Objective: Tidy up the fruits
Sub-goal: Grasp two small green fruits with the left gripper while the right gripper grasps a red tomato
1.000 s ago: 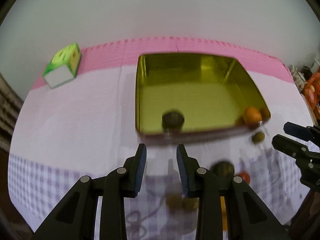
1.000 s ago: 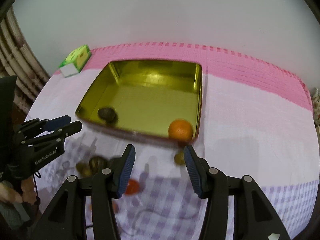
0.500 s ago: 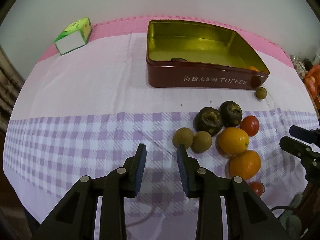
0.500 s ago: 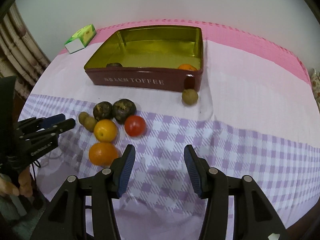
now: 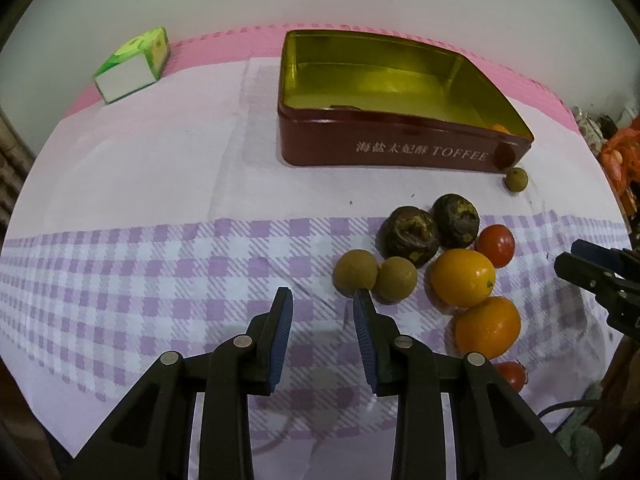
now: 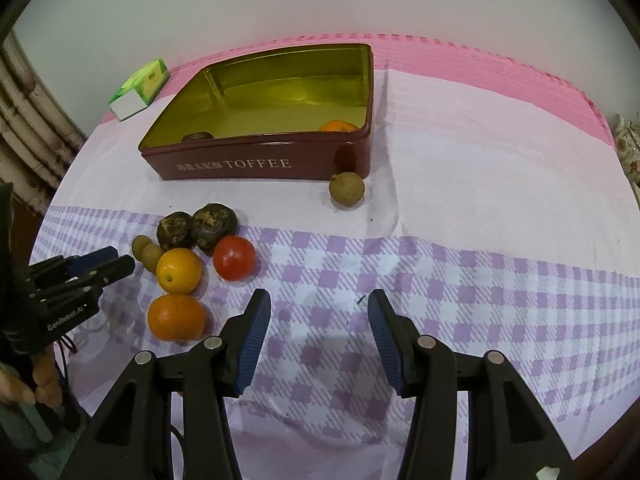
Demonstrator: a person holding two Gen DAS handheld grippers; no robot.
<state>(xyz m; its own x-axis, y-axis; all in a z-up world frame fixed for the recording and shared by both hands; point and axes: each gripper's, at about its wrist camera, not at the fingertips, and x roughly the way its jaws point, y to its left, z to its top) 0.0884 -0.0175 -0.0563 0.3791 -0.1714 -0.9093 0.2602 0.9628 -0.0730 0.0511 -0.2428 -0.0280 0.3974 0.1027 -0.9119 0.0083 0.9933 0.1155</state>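
Wrinkled dark fruits (image 5: 432, 229) beside smooth round oranges (image 5: 463, 278) on checked cloth (image 5: 160, 280).

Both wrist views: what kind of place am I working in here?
Most likely a home dining table: a pink and purple checked tablecloth, a reused toffee tin serving as the fruit box, and a green tissue pack by a plain wall. Loose fruit lies on the cloth.
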